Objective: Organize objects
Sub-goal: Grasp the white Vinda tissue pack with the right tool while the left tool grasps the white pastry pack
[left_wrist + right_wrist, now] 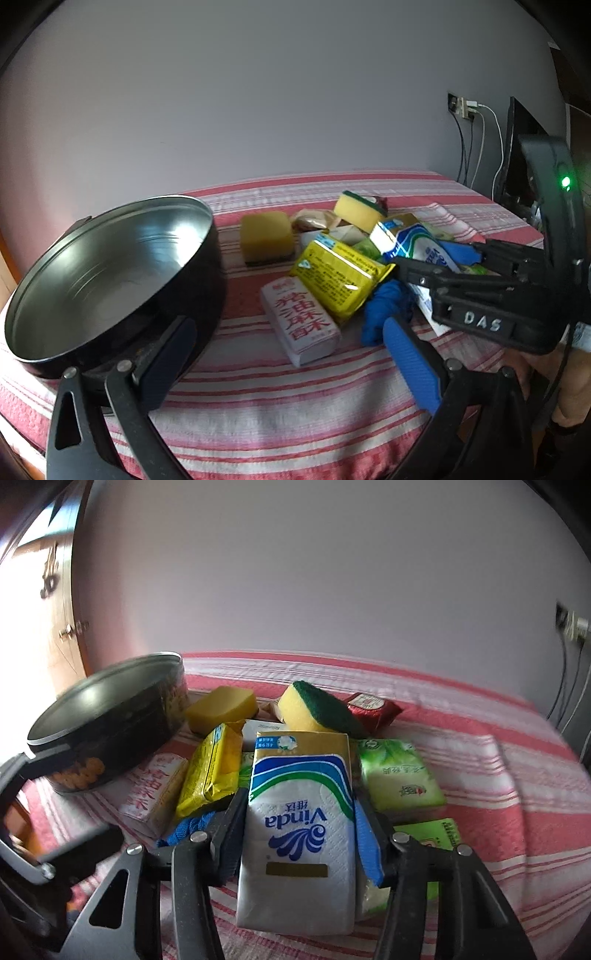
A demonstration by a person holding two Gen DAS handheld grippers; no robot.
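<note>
A round black tin (110, 280), open with a bare metal inside, sits at the left of the striped table; it also shows in the right wrist view (110, 716). My left gripper (291, 365) is open and empty, its left finger beside the tin. My right gripper (299, 830) is shut on a white-and-blue Vinda tissue pack (299, 834), also seen from the left wrist view (417, 251). The pile holds a yellow packet (340, 280), a white red-lettered packet (303, 321), two yellow sponges (266, 232) (317, 705), green tissue packs (399, 775), a red packet (373, 705) and a blue cloth (384, 306).
A red-and-white striped cloth (280, 413) covers the table. A plain wall stands behind. A wall socket with cables (465, 110) and a dark screen (517, 162) are at the right. A wooden cabinet (48, 602) stands at the left.
</note>
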